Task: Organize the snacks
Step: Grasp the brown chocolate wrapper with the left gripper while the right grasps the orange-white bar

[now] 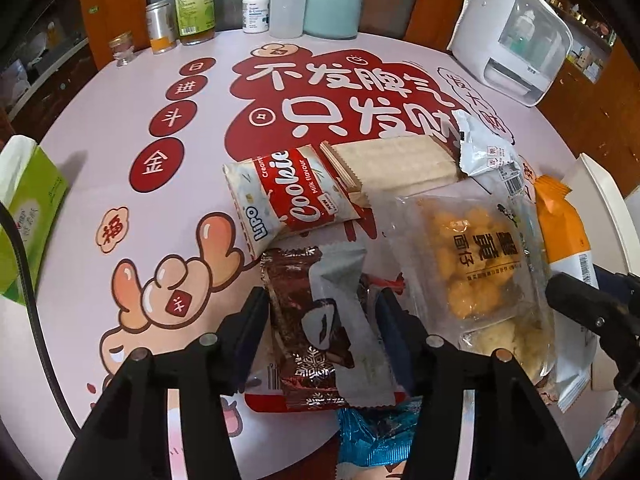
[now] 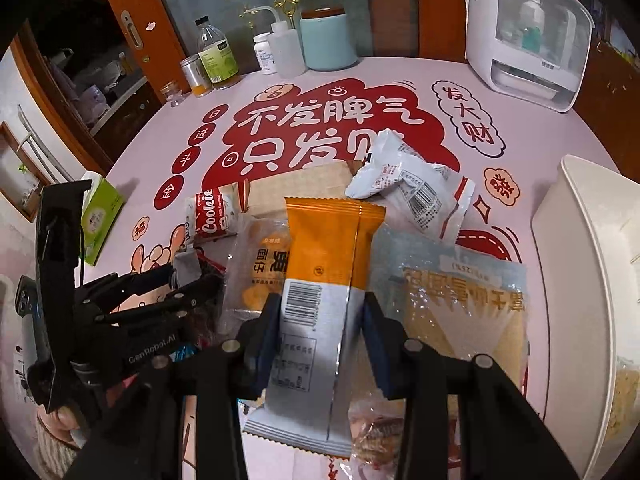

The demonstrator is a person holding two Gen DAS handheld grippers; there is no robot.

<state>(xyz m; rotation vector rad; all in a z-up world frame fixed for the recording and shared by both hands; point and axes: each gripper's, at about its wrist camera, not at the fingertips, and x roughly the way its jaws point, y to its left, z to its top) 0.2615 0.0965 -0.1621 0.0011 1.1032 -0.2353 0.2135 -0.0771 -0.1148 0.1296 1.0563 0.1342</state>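
Note:
A heap of snack packets lies on the printed round table [image 1: 120, 128]. My left gripper [image 1: 320, 308] is shut on a brown-and-silver chocolate packet [image 1: 320, 332]. Beside it lie a red Cookie packet [image 1: 288, 196], a wafer pack [image 1: 392, 160] and a clear bag of yellow puffs [image 1: 468, 264]. My right gripper [image 2: 322, 316] is shut on an orange-and-white packet [image 2: 320, 264], which also shows in the left wrist view [image 1: 568, 240]. A white crumpled packet [image 2: 416, 188] and a clear bag of pale noodles [image 2: 456, 312] lie next to it.
A white bin [image 2: 592, 256] stands at the right edge. A green tissue box [image 1: 24, 216] sits at the left. Bottles and jars [image 1: 256, 8] line the far edge with a teal canister [image 1: 332, 4]. A white appliance [image 1: 512, 36] stands at the back right.

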